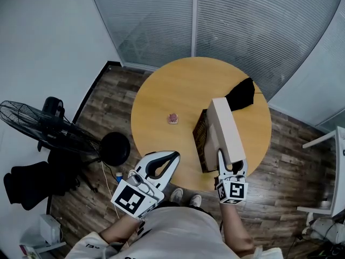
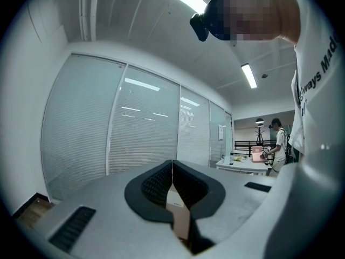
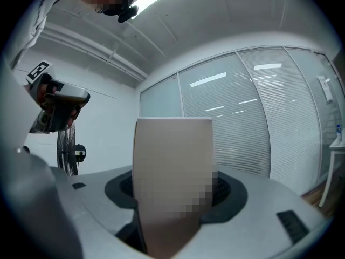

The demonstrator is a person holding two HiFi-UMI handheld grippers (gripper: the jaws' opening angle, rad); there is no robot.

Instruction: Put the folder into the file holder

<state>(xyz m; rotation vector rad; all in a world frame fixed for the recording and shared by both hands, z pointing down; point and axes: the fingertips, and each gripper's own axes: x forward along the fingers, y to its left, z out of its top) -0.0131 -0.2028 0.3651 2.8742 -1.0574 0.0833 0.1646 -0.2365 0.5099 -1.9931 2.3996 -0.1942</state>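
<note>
Clamping the beige folder at its near end, the right gripper has its jaws spread wide around it. Folder runs away from the jaws along the right side of the dark file holder on the round table; can't tell if it's seated inside. Left gripper sits at the near-left table edge, jaws together. Small pink item lies left of the holder.

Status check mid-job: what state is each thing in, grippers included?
Left gripper: jaws together.
Right gripper: shut on folder.
Folder: gripped at its near end, beside file holder; whether it is inserted is unclear.
File holder: standing on table.
Black cloth: crumpled on table.
</note>
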